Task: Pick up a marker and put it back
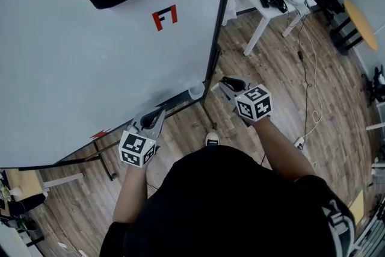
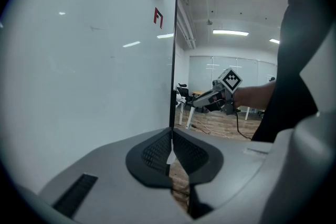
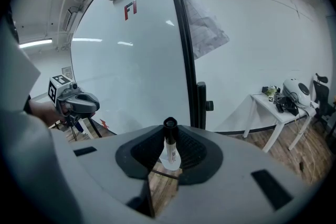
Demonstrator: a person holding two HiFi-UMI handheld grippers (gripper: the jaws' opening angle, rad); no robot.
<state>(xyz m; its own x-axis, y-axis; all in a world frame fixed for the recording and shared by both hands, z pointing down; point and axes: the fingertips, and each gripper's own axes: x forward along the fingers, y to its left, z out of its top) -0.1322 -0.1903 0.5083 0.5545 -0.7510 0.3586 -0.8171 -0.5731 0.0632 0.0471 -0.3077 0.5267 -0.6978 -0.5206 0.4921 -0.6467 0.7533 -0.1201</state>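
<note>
White-bodied marker (image 3: 169,148), black cap, clamped in right gripper (image 1: 227,85); left gripper (image 2: 170,140) jaws pressed together, empty, beside whiteboard (image 1: 90,69).

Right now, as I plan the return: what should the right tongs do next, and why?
Probably carry the marker over to the tray under the board. The right tongs grip the marker out past the board's edge, off the tray, so it isn't back yet.

Black-capped white marker (image 3: 169,145), cap upward, sits clamped in the right gripper (image 3: 168,159).
</note>
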